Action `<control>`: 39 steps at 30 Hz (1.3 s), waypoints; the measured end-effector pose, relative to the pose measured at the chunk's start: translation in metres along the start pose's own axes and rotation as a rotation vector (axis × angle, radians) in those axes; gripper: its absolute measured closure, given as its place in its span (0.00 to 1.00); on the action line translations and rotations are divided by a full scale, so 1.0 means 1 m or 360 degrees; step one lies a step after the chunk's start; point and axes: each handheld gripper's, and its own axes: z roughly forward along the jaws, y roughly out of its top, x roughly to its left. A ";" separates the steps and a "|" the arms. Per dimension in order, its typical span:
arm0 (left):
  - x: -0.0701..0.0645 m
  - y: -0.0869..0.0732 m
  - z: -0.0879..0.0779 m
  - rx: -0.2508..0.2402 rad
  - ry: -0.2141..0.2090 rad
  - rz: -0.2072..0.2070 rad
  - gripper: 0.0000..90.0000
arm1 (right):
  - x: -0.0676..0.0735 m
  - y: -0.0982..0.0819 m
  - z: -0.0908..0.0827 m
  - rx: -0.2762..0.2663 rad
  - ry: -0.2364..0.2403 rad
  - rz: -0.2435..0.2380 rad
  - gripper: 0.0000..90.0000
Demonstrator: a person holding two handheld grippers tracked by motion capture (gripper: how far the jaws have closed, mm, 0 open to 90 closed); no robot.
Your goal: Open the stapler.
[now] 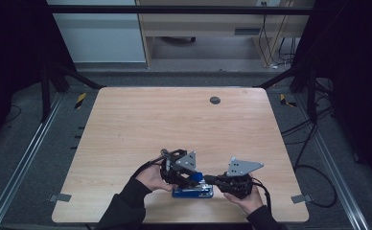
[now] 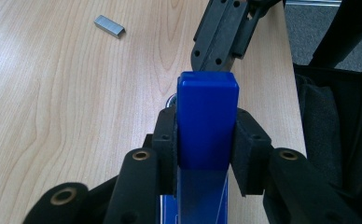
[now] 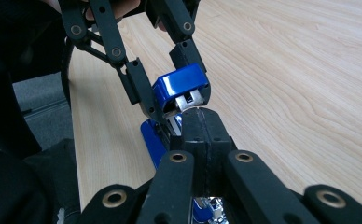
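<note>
Two tongs at blue stapler (image 1: 192, 191), near edge of tabletop (image 1: 174, 120). My left tongs (image 2: 207, 140) clamp its raised lid, holding it open. My right tongs (image 3: 202, 128), shut, poke inside magazine, likely loading. Staple strip (image 2: 109, 25) lies far left.

My left gripper (image 1: 190, 175) clamps partway closed and tilts downward; my right gripper (image 1: 212, 179) points at it, jaws pressed fully together.
</note>
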 end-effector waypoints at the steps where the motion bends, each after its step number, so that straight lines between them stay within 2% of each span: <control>1: 0.000 0.000 0.000 0.0000 0.0000 0.0000 0.73 | 0.000 0.000 0.001 0.0005 0.0000 -0.0003 1.00; 19: 0.001 0.001 0.001 0.0006 -0.0009 -0.0008 0.73 | -0.001 -0.002 0.005 0.0008 0.0000 0.0002 1.00; 22: 0.001 0.001 0.001 0.0007 -0.0007 -0.0005 0.73 | 0.001 -0.004 0.009 0.0049 0.0017 -0.0017 1.00; 39: 0.001 0.001 0.001 0.0011 -0.0009 -0.0003 0.73 | 0.000 -0.003 0.006 0.0009 0.0007 -0.0007 1.00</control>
